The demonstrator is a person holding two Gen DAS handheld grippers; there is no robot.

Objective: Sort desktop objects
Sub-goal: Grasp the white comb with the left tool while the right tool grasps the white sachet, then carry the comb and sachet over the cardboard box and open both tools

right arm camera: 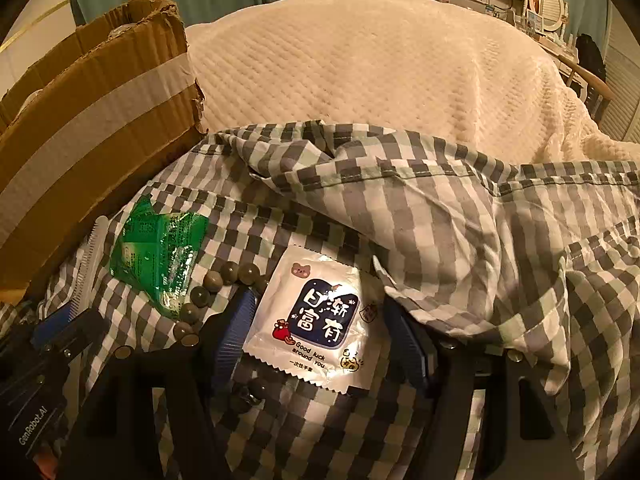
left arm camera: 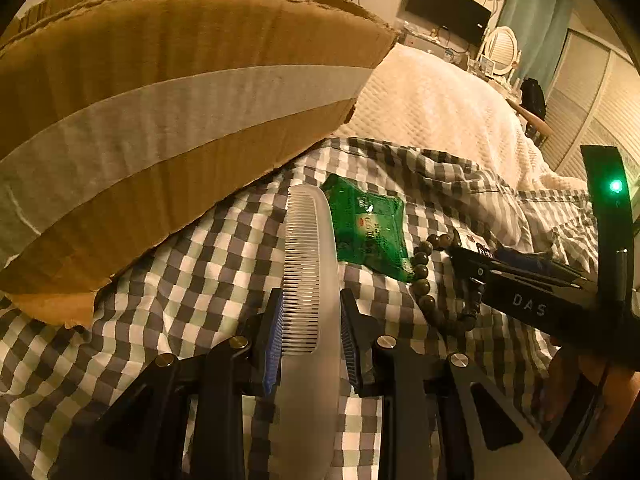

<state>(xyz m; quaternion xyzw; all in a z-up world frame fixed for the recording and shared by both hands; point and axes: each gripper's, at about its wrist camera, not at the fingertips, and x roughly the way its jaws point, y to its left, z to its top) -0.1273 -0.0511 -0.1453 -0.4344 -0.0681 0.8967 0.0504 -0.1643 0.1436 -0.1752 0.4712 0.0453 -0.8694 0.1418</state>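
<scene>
My left gripper (left arm camera: 310, 336) is shut on a translucent white comb (left arm camera: 308, 256), which points toward the cardboard box (left arm camera: 160, 120). A green packet (left arm camera: 368, 228) lies just right of the comb, with a string of dark beads (left arm camera: 424, 280) beside it. My right gripper (right arm camera: 320, 336) is open, its blue pads on either side of a white sachet (right arm camera: 312, 320) with a blue label, lying on the checked cloth. In the right wrist view the green packet (right arm camera: 160, 256), the beads (right arm camera: 208, 292) and the comb's tip (right arm camera: 94, 248) lie to the left of the sachet.
The open cardboard box (right arm camera: 92, 132) with a white tape band stands at the left. A rumpled checked cloth (right arm camera: 460, 216) covers the surface, with a raised fold right of the sachet. A cream quilt (right arm camera: 380, 68) lies behind. The right gripper body (left arm camera: 532, 296) shows in the left wrist view.
</scene>
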